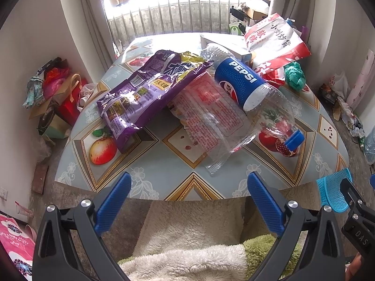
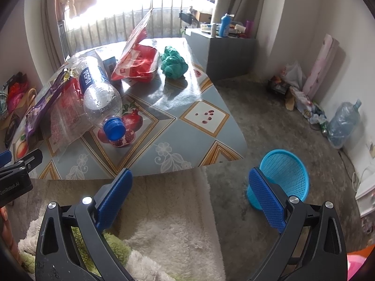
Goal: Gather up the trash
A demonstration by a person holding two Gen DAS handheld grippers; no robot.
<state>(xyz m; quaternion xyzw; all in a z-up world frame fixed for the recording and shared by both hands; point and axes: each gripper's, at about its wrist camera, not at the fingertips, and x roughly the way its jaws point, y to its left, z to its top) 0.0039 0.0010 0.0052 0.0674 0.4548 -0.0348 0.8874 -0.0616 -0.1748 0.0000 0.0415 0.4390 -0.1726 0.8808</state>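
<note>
Trash lies on a table with a fruit-pattern cloth (image 1: 150,182) (image 2: 201,98): a purple snack bag (image 1: 145,89) (image 2: 44,100), a clear wrapper with red print (image 1: 208,114), an empty Pepsi bottle (image 1: 243,86) (image 2: 98,93) with a blue cap, a red-and-white bag (image 1: 276,44) (image 2: 138,58) and a crumpled green wad (image 1: 295,75) (image 2: 174,63). My left gripper (image 1: 189,201) is open and empty, short of the table's near edge. My right gripper (image 2: 192,199) is open and empty too, beside the table's near right corner. A blue mesh basket (image 2: 283,175) (image 1: 332,192) stands on the floor at right.
A white box (image 1: 225,44) lies behind the bottle. A fluffy white and green blanket (image 1: 187,253) is below both grippers. Bags are piled on the floor at left (image 1: 54,89). A grey cabinet (image 2: 225,51), clutter and a large water jug (image 2: 342,124) line the right wall.
</note>
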